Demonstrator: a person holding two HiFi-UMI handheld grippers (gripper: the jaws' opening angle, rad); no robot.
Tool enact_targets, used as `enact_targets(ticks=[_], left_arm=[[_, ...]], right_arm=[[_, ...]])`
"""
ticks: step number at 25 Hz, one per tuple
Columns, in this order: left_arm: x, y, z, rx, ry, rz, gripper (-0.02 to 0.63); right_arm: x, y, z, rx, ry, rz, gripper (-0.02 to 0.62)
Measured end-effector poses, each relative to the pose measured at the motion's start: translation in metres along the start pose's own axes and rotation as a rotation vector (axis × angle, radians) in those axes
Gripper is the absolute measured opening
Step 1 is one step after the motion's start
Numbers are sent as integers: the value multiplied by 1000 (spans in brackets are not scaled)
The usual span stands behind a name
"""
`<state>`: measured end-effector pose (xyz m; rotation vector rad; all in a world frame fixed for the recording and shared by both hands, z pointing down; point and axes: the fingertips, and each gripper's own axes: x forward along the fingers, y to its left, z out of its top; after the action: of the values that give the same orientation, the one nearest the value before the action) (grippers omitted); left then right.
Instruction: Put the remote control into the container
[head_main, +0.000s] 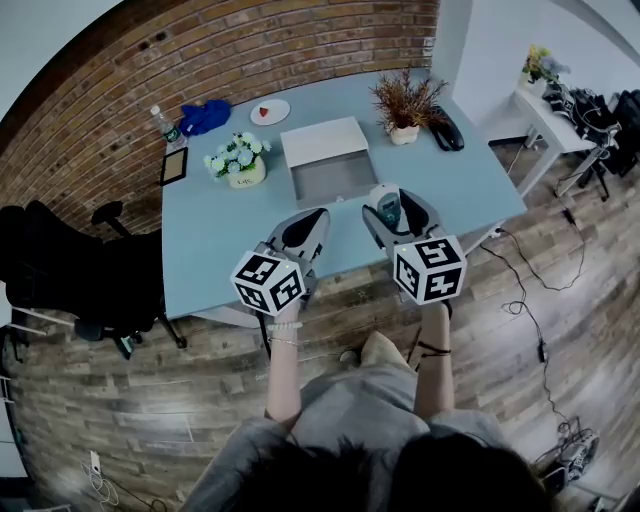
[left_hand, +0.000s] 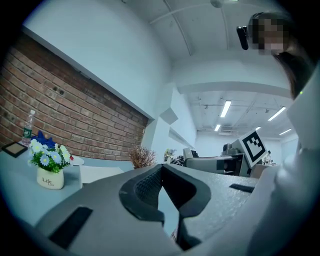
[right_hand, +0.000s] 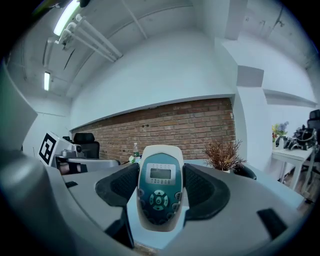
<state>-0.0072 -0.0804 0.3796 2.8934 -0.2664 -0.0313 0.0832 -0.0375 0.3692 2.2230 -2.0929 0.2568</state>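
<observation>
The remote control (right_hand: 160, 189) is white with a teal face, a small screen and dark buttons. My right gripper (right_hand: 160, 186) is shut on it, one jaw on each side, screen end pointing forward. In the head view the right gripper (head_main: 392, 212) holds the remote control (head_main: 388, 207) above the table's near edge, just in front of and to the right of the container (head_main: 325, 160), an open white box. My left gripper (head_main: 303, 233) hovers beside it, shut and holding nothing (left_hand: 162, 167). The container (left_hand: 100, 174) shows ahead of it to the left.
On the blue-grey table (head_main: 215, 235) a white pot of flowers (head_main: 237, 160) stands left of the container. A dried plant (head_main: 405, 105) and a black object (head_main: 446, 130) stand to its right. A plate (head_main: 270, 111), blue cloth (head_main: 205, 117) and bottle (head_main: 165, 125) are behind. A black chair (head_main: 70, 265) is at left.
</observation>
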Motion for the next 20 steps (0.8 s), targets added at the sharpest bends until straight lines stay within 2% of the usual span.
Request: enact_targets(ticks=[5,20], left_arm=[[10,13,-3,-9,5,27,3],[68,78,11,-23,-25,141,3]], right_arm=[[19,-11,-1,6,13,20,284],[120,-44,14,-51,61,174,284]])
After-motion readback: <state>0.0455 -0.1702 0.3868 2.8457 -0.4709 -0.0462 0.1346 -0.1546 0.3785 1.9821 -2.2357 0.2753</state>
